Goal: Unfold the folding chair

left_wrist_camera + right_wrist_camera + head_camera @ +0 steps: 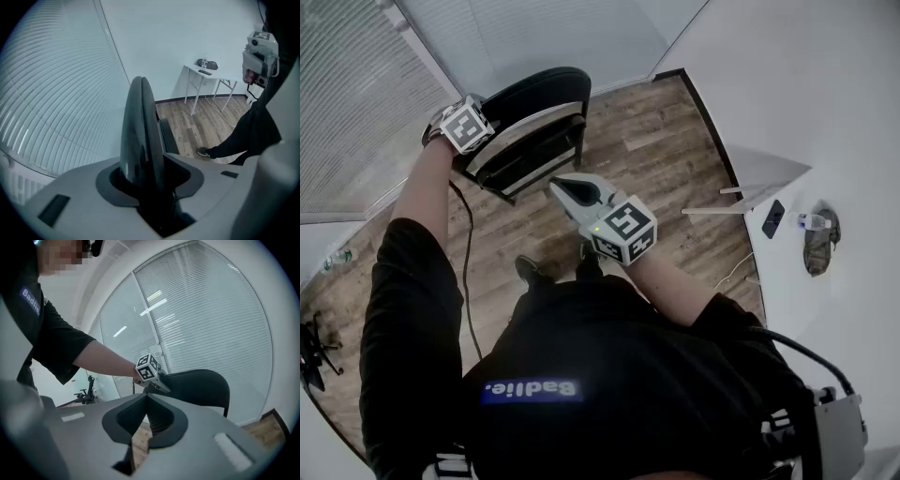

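- Folding chair (534, 112): black, stands on wood floor (656, 141) close by window blinds (347, 94), well ahead of the person. Seat lies tilted up near the backrest; looks folded, though the steep overhead angle makes that uncertain.
- Left gripper (157, 381): arm stretched out, claw clamped on top edge of chair backrest. In the left gripper view the backrest shows edge-on, filling the gap betw. both jaws.
- Right gripper (562, 190): held mid-air in front of the torso, tip aimed twd. the chair but apart from it. Jaws together, nothing betw. them.
- Cable (469, 262): dark, runs along the floor beside the person's left arm.
- Shoe (528, 270): dark, on the floor below the right gripper.
- White table (194, 77): at the wall, well apart from the chair; small items on top, incl. a dark flat phone-like obj. (773, 218).
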`<state>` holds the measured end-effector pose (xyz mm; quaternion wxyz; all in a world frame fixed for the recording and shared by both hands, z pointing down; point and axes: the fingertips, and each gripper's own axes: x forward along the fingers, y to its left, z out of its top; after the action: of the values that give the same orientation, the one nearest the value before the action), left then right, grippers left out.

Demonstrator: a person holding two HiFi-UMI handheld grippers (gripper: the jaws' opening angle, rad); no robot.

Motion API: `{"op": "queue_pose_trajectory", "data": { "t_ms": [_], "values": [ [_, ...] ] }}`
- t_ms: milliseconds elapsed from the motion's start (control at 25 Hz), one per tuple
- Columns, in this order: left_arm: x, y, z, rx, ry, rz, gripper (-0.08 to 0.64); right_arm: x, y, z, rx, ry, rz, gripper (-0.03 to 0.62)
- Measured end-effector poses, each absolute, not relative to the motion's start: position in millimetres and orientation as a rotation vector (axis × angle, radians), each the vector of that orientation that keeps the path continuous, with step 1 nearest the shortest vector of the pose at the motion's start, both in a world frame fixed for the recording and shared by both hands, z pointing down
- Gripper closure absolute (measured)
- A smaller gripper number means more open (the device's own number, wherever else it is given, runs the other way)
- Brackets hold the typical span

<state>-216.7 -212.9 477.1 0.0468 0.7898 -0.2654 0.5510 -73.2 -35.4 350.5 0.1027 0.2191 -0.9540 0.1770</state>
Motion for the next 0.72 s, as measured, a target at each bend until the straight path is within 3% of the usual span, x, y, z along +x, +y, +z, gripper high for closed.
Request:
{"op": "queue_pose_trajectory", "data": {
  "t_ms": [720],
  "values": [
    [-220,-213,473,2.415,-0.819,1.689,0.417,-76,-38,361,0.670,-2.810,0.595,0.591]
  ]
}}
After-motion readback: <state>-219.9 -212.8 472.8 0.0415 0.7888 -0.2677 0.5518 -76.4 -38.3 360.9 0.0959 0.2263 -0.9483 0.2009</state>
